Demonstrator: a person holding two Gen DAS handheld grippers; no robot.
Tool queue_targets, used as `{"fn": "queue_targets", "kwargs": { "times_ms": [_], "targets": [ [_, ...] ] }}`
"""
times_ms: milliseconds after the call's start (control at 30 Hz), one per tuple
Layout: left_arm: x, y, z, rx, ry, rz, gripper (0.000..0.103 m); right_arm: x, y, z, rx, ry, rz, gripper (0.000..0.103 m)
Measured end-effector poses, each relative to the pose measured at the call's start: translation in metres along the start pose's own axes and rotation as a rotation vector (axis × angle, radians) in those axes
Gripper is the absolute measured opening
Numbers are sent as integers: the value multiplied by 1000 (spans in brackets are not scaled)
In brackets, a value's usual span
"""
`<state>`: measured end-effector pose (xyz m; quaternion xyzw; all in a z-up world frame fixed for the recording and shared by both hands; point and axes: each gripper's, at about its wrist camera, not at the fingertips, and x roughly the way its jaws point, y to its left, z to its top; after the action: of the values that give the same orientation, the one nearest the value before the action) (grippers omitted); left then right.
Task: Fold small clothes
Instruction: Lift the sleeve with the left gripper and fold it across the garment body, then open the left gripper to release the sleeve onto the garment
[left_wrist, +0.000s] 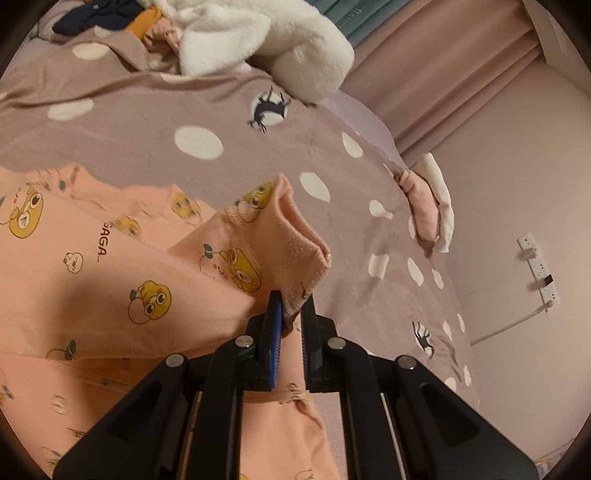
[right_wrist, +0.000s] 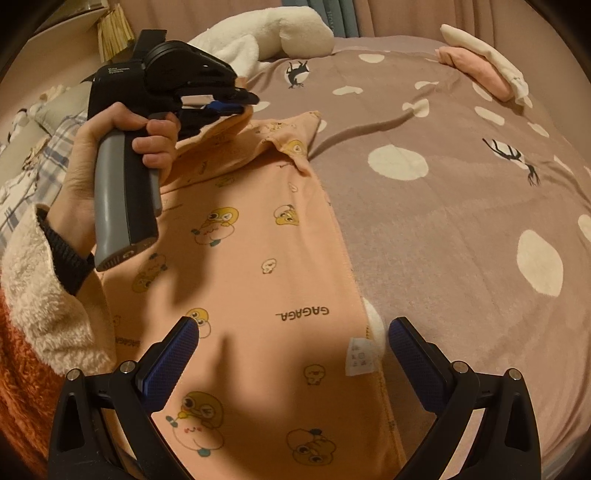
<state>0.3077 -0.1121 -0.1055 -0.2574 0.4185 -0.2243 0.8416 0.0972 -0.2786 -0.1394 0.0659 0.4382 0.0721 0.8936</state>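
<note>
Right claw: the right gripper hangs low over the near part of the peach top, its jaws spread wide and empty, one blue pad over the cloth, the other over the bedspread beside the side hem.
Peach top: it lies mostly flat on the dotted bedspread, printed side up, a white care label at the near right hem.
Left claw: the left gripper is pressed together on the cuff of the sleeve, which rises off the top in a loose tube.
Left hand: the hand grips the gray handle, a fleecy sleeve at the wrist.
Step in hand: likely carrying the sleeve across the body of the top for the first fold.
Doing it well: keep the pinch firm on the cuff, sweep low so the sleeve lies flat and straight, and let go only once the cuff rests on the cloth.
Right claw's part: it could press the near hem so the top does not slide.
Risk: the body may drag along and wrinkle.
Far off: folded pink and white pieces sit near the far edge; a white fluffy garment lies beyond the collar.
</note>
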Motion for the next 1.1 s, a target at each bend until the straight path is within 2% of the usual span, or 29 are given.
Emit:
{"fn": "queue_targets", "kwargs": {
  "times_ms": [167, 400, 500, 567, 633, 833, 900, 967, 1100],
  "targets": [
    [20, -13, -8, 57, 45, 62, 7, 1, -7, -3, 9, 10, -12, 102],
    [32, -11, -11, 38, 84, 45, 8, 0, -18, -6, 34, 17, -24, 102],
    [31, -15, -12, 68, 88, 40, 9, 1, -20, -7, 38, 24, -37, 102],
    [29, -18, -14, 87, 92, 26, 25, 3, -19, -7, 35, 29, -42, 102],
    [27, -21, -16, 92, 91, 2, 36, 3, -18, -7, 36, 33, -40, 102],
    [25, -33, -22, 144, 108, -8, 36, 3, -12, -6, 11, 30, -51, 102],
    [22, -38, -24, 182, 104, 5, 40, 4, -12, -5, 19, 35, -45, 102],
    [18, -43, -28, 222, 90, 42, 68, 4, -12, -5, 26, 38, -43, 102],
    [4, -49, -34, 250, 9, 76, 88, 1, -7, -5, 4, 29, -46, 102]
  ]
}}
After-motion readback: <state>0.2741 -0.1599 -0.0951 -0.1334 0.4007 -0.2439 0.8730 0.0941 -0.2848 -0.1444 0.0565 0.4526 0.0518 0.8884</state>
